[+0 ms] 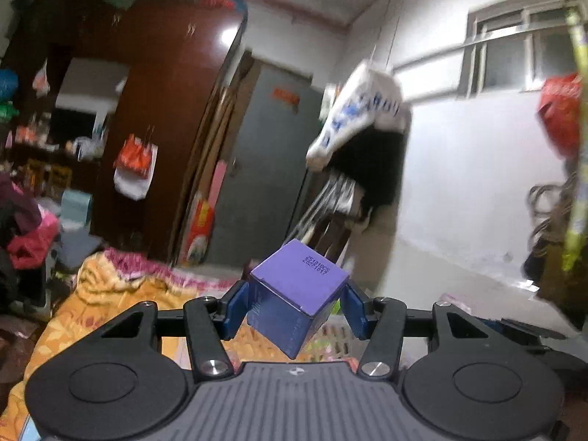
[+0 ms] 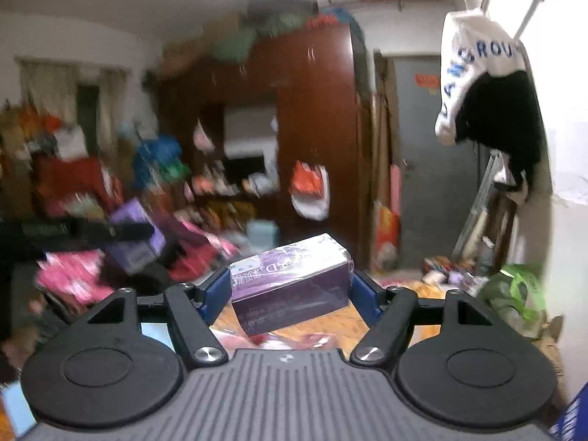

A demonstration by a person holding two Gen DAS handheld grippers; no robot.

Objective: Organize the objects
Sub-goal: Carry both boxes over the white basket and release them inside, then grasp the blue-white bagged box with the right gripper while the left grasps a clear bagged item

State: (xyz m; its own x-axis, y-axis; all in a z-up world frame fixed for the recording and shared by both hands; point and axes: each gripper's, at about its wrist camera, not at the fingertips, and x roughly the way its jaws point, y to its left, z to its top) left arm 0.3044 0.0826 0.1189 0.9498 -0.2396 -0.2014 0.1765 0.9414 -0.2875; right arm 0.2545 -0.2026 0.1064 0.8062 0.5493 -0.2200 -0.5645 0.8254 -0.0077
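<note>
Fingers [image 1: 235, 308] against purple box [image 1: 297, 294] edges, airborne.

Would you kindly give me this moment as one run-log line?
left gripper: shut on purple box | right gripper: shut on purple carton | both held aloft

The left gripper [image 1: 296, 299] is raised and pointing level into the room, its blue pads [image 1: 235, 308] pressed against opposite sides of a purple box [image 1: 297, 294] that sits tilted between them, one corner hanging down toward the gripper's body. The right gripper [image 2: 290, 290] is likewise held up and level, its pads [image 2: 215, 292] closed on the two ends of a long purple carton [image 2: 290, 286] lying crosswise. In the right wrist view the left gripper [image 2: 110, 231] shows blurred, left of the carton.
</note>
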